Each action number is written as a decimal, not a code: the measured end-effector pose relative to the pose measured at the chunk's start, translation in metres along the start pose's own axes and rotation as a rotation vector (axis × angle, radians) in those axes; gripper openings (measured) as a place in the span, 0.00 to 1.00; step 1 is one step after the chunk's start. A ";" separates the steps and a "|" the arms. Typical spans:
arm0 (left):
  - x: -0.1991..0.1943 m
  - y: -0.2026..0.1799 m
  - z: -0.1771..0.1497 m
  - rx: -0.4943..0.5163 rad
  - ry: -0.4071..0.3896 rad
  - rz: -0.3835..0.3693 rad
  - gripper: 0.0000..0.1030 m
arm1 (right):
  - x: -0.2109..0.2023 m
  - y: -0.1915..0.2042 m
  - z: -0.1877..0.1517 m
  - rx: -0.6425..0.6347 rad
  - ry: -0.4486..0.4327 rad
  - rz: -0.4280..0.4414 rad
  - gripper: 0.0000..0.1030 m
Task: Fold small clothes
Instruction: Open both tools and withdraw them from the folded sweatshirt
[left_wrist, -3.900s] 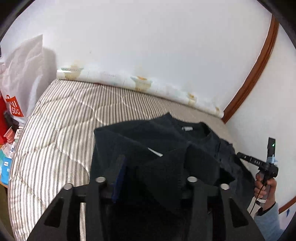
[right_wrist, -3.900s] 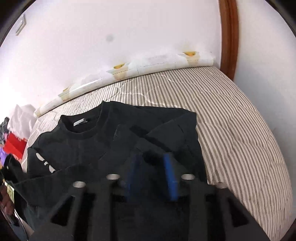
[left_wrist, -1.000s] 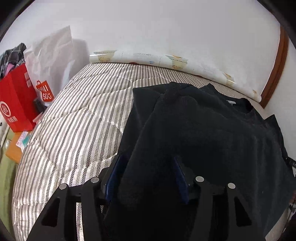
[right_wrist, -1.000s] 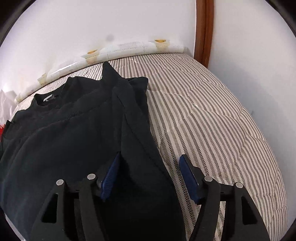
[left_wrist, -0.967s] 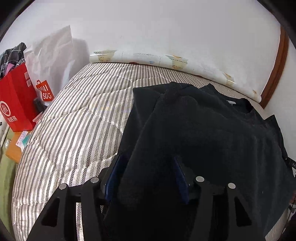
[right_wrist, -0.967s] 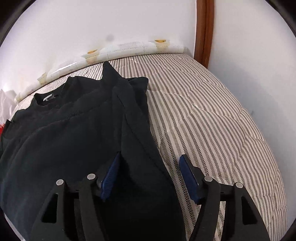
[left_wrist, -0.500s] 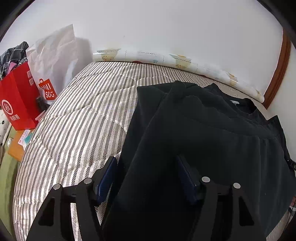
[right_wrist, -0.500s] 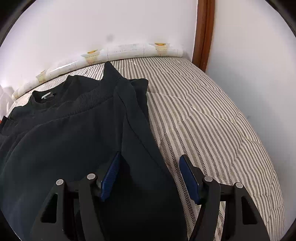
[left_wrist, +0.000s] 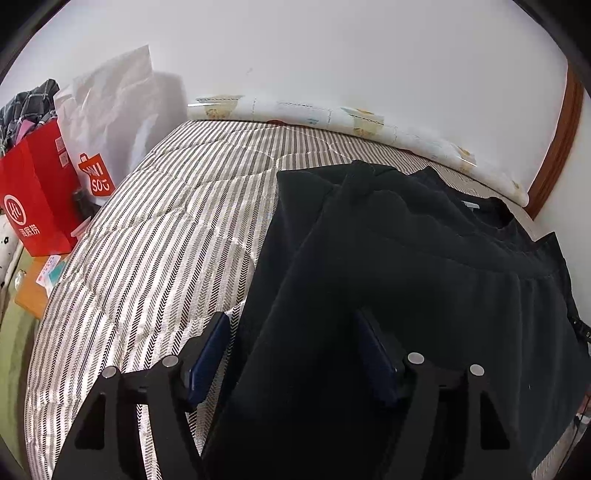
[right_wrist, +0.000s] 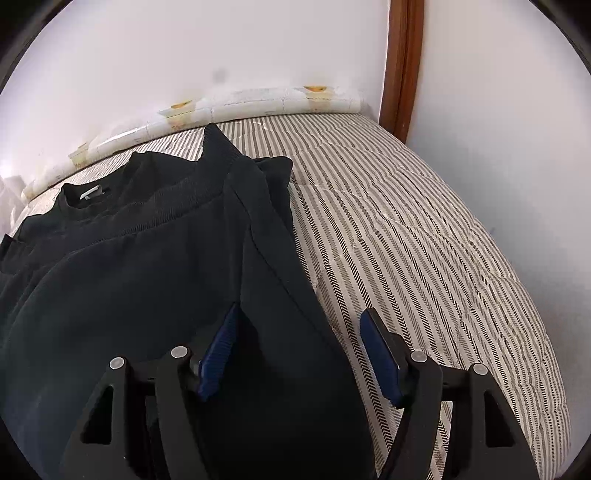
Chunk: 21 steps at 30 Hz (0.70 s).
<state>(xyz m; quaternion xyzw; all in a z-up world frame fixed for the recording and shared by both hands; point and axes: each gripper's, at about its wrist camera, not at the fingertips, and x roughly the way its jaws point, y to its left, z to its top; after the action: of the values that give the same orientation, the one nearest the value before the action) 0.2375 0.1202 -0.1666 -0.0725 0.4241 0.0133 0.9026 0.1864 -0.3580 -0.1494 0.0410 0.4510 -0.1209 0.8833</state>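
A black sweatshirt (left_wrist: 424, 280) lies on the striped mattress (left_wrist: 166, 236), folded over itself, with its collar and white label toward the wall. My left gripper (left_wrist: 295, 343) is open, its blue pads (left_wrist: 207, 350) straddling the garment's left edge. In the right wrist view the same sweatshirt (right_wrist: 140, 280) fills the left half. My right gripper (right_wrist: 299, 347) is open, its blue pads (right_wrist: 376, 350) straddling the garment's right edge. Neither gripper holds the cloth.
Red paper bags (left_wrist: 37, 199) and a white bag (left_wrist: 110, 122) stand beside the mattress at the left. A patterned roll (left_wrist: 332, 118) lies along the white wall. A brown door frame (right_wrist: 404, 66) stands at the far right corner. Bare mattress (right_wrist: 424, 229) lies right of the sweatshirt.
Both grippers let go of the cloth they held 3.9 s ago and are open. Over the last second both have drawn back a little; the folded sweatshirt lies still.
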 end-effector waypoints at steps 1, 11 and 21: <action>0.000 0.000 0.000 -0.002 0.001 0.000 0.68 | 0.000 -0.001 0.000 0.000 0.000 0.001 0.64; -0.012 0.007 -0.006 -0.017 -0.014 -0.009 0.70 | -0.007 -0.008 0.000 0.048 0.042 0.009 0.68; -0.068 0.003 -0.031 -0.020 0.025 0.055 0.70 | -0.105 0.032 0.006 -0.036 -0.056 0.076 0.67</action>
<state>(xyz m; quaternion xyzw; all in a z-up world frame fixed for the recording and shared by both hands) 0.1700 0.1211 -0.1339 -0.0699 0.4369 0.0414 0.8958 0.1399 -0.3096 -0.0619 0.0388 0.4265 -0.0801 0.9001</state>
